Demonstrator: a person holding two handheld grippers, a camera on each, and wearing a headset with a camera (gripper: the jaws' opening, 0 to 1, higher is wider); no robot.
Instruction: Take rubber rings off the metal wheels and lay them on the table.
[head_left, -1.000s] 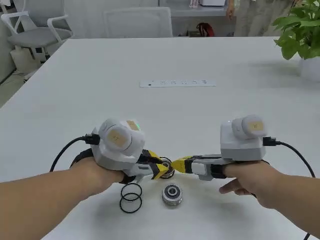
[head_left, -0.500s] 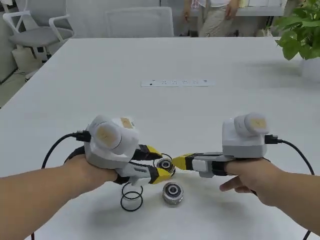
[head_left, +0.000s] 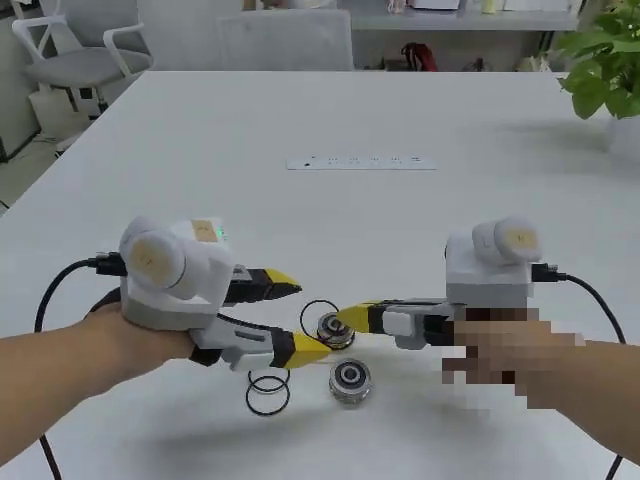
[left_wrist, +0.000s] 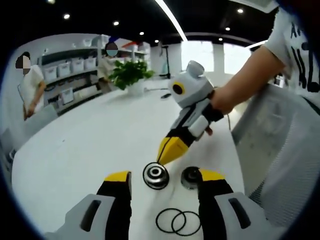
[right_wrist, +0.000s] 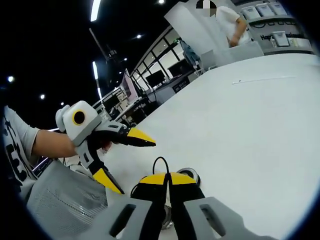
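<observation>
Pinching a black rubber ring (right_wrist: 158, 160) in the right gripper (right_wrist: 168, 179), jaws pressed together, with the thin loop standing up just above the yellow tips. Working over a metal wheel (head_left: 333, 330) that sits on the white table (head_left: 400, 120) directly off those tips. Holding the left gripper (head_left: 297, 316) wide open, jaws spread to either side of that wheel and gripping nothing. Laid on the near side of the left gripper's lower jaw: two loose rings (head_left: 267, 392), overlapping, and a second wheel (head_left: 348, 381) just beside them. Apparently mid-peel on a third ring, not yet clear of its wheel. Next, probably: steady the wheel between the left jaws, draw the ring free, set it down by the loose pair, guarding against snap-back.
</observation>
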